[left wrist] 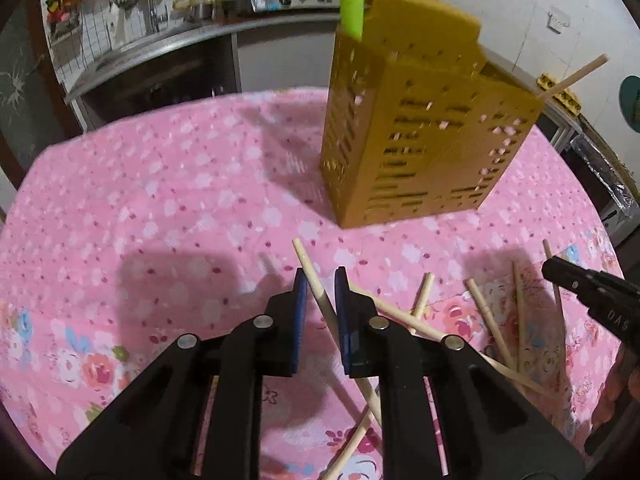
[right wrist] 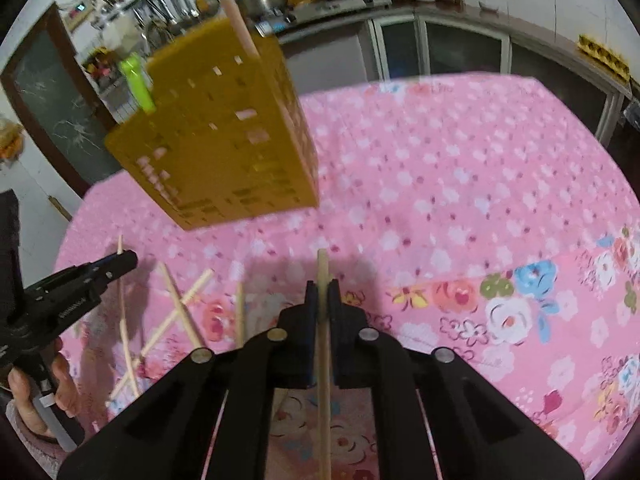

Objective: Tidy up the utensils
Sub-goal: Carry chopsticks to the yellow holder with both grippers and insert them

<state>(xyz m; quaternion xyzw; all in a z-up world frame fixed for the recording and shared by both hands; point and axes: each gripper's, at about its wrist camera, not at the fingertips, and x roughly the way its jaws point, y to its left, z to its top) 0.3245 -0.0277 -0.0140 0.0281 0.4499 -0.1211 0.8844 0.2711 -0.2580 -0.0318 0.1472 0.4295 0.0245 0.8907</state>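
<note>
A gold perforated utensil holder (left wrist: 420, 136) stands on the pink floral tablecloth; it also shows in the right wrist view (right wrist: 224, 136). A green utensil handle (left wrist: 352, 4) and one chopstick (left wrist: 576, 76) stick out of it. Several wooden chopsticks (left wrist: 488, 320) lie scattered on the cloth. My left gripper (left wrist: 321, 276) straddles a chopstick (left wrist: 316, 280) with its blue pads slightly apart, low over the cloth. My right gripper (right wrist: 323, 286) is shut on a chopstick (right wrist: 323, 356) that points forward, in front of the holder.
The table edge (left wrist: 180, 104) runs along the far side. Behind it stands a kitchen counter (left wrist: 168, 40) with pots and hanging utensils. The right gripper's tip (left wrist: 560, 272) shows at the left view's right edge.
</note>
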